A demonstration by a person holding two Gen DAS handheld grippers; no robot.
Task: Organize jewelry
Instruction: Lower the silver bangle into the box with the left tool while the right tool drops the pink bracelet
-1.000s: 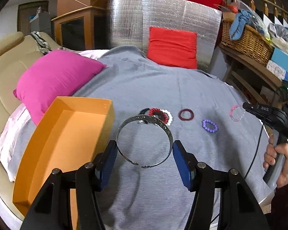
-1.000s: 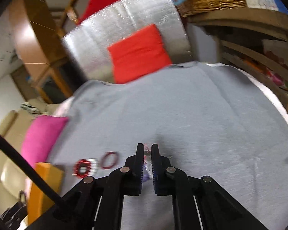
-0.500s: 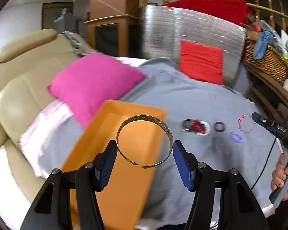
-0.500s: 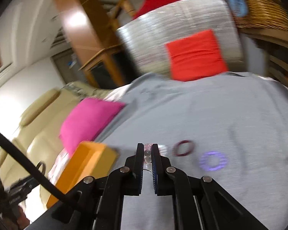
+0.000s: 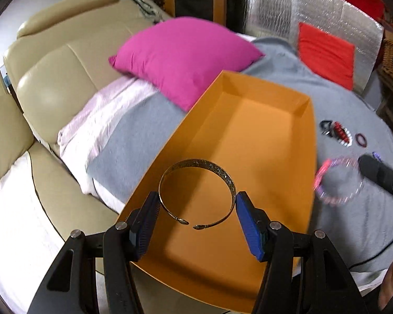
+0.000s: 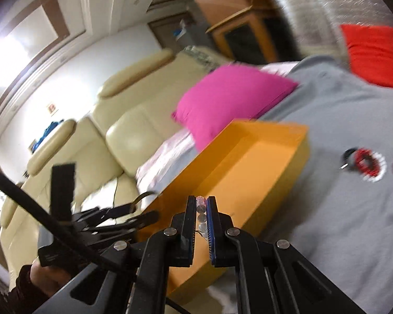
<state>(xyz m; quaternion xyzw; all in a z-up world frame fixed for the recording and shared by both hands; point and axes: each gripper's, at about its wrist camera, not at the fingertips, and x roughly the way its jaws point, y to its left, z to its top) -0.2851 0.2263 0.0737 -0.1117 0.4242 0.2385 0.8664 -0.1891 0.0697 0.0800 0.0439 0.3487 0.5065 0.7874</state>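
Both grippers moved over one orange box (image 5: 262, 136), carrying two bracelets.

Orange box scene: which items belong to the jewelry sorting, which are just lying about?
Job:
- orange box
- metal bangle in left claw
- clear-pink bead bracelet in right claw
- red-and-white bracelets, dark red ring, purple bracelet on the grey cloth

Lying about:
- pink pillow
- red cushion
- cream sofa
- silver foil panel
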